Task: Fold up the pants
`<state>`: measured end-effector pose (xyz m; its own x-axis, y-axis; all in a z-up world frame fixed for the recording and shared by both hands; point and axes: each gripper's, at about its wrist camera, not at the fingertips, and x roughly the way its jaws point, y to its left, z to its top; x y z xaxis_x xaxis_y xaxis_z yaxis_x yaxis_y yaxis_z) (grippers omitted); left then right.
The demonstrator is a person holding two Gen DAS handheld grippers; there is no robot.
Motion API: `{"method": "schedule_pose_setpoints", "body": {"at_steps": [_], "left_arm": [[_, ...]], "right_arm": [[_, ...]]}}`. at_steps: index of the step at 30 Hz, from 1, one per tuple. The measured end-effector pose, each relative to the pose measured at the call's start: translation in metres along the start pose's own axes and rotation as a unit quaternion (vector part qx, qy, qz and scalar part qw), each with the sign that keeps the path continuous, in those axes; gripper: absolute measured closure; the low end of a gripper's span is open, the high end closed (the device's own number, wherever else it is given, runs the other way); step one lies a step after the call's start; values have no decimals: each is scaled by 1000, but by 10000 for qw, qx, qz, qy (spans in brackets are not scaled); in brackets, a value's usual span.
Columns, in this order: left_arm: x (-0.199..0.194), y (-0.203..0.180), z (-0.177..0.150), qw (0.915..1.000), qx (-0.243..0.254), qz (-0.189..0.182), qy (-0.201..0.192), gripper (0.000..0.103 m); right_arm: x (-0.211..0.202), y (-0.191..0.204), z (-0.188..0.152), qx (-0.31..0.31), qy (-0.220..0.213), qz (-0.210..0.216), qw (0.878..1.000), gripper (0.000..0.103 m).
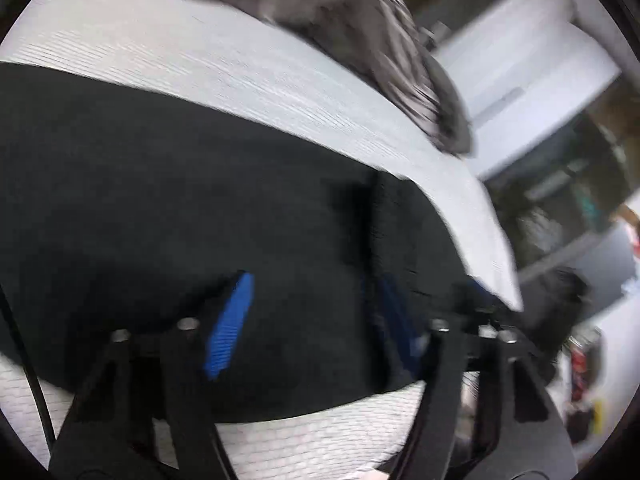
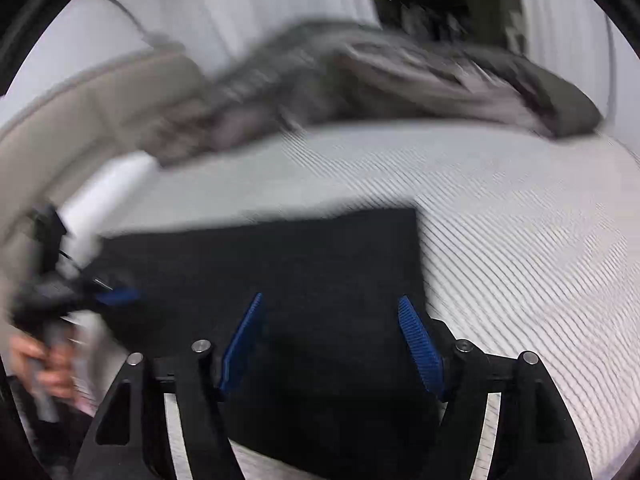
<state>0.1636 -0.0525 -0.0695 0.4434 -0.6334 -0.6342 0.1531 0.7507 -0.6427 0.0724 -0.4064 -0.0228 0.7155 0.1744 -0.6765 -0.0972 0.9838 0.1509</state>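
Observation:
Black pants lie flat as a folded rectangle on a white ribbed bed cover. They also show in the right wrist view. My left gripper is open just above the pants near their right end, its blue pads apart. My right gripper is open over the pants' near edge, blue pads wide apart and empty. The left gripper shows at the far left of the right wrist view, at the pants' left end, held by a hand.
A rumpled grey blanket lies across the far side of the bed; it also shows in the left wrist view. A beige headboard is at the left. Furniture and clutter stand beyond the bed's edge.

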Motion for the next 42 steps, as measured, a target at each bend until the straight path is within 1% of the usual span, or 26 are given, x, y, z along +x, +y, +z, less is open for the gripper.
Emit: {"method": "schedule_pose_setpoints", "body": {"at_steps": [1, 3, 5, 7, 8, 9, 11, 12, 13, 14, 16, 17, 19, 22, 25, 26, 28, 31, 32, 33, 34, 35, 36, 37, 39, 42], "left_arm": [[10, -6, -1, 9998, 51, -101, 141, 49], [35, -20, -2, 9982, 95, -290, 515, 49], [62, -27, -3, 9961, 63, -255, 838, 49], [80, -31, -2, 9959, 63, -91, 899, 48], [88, -34, 0, 9959, 42, -120, 896, 46], [92, -36, 2, 9958, -11, -211, 891, 40], [99, -38, 7, 9957, -202, -312, 846, 39], [101, -38, 9, 9959, -289, -324, 794, 43], [101, -37, 10, 9961, -391, -352, 706, 61], [103, -37, 12, 9961, -445, -353, 669, 66], [101, -39, 15, 9969, -504, -377, 463, 84], [96, -43, 16, 9975, -441, -420, 345, 86], [80, -53, 20, 9990, -207, -385, 22, 95], [49, -61, 33, 9987, 65, -223, -459, 96], [14, -50, 46, 9964, -31, -232, -818, 96], [2, -43, 50, 9955, -68, -170, -931, 96], [-25, -21, 55, 9936, -128, 171, -1110, 96], [-58, 22, 62, 9849, -178, 1111, -1317, 96], [-62, 38, 65, 9815, -220, 1441, -1239, 96], [-60, 49, 65, 9807, -250, 1588, -1116, 96], [-53, 63, 65, 9795, -375, 1797, -828, 92], [-47, 70, 64, 9774, -484, 1950, -662, 90], [-46, 76, 63, 9770, -550, 1973, -598, 83], [-51, 79, 62, 9761, -607, 1979, -665, 76], [-60, 78, 58, 9733, -629, 2064, -783, 70], [-80, 62, 50, 9722, -521, 1997, -1110, 64]], "right_arm": [[6, -8, -5, 48, 145, -133, 9998, 32], [8, -18, -12, 144, 259, -87, 9995, 32], [6, -21, -13, 155, 257, -30, 9995, 32], [2, -23, -21, 109, 286, -17, 9995, 32], [-2, -24, -26, 121, 317, 15, 9994, 32], [-4, -26, -27, 155, 337, 39, 9993, 32], [4, -19, -25, 231, 397, 92, 9989, 32], [4, -18, -30, 235, 401, 91, 9989, 32], [5, -20, -33, 222, 450, 83, 9987, 32], [7, -16, -31, 215, 472, 77, 9986, 32], [11, -14, -32, 146, 510, 25, 9986, 32], [12, -13, -32, 92, 517, -4, 9986, 32], [14, -10, -32, 33, 517, -63, 9986, 31], [15, -5, -29, 70, 507, -55, 9987, 30], [12, 5, -22, 50, 407, 45, 9991, 30], [11, 9, -19, 30, 371, 115, 9992, 30], [10, 19, -13, 25, 319, 332, 9989, 28], [13, 29, -11, -1, 371, 585, 9976, 26], [15, 32, -11, -9, 419, 645, 9970, 26], [17, 36, -12, -9, 477, 790, 9957, 26], [18, 39, -13, -9, 522, 907, 9945, 26], [19, 41, -13, -29, 540, 910, 9944, 26], [19, 45, -15, -98, 557, 864, 9947, 26], [19, 47, -16, -155, 584, 849, 9946, 26], [17, 44, -17, -90, 637, 946, 9934, 26], [5, 36, -19, -75, 656, 992, 9929, 26]]}}
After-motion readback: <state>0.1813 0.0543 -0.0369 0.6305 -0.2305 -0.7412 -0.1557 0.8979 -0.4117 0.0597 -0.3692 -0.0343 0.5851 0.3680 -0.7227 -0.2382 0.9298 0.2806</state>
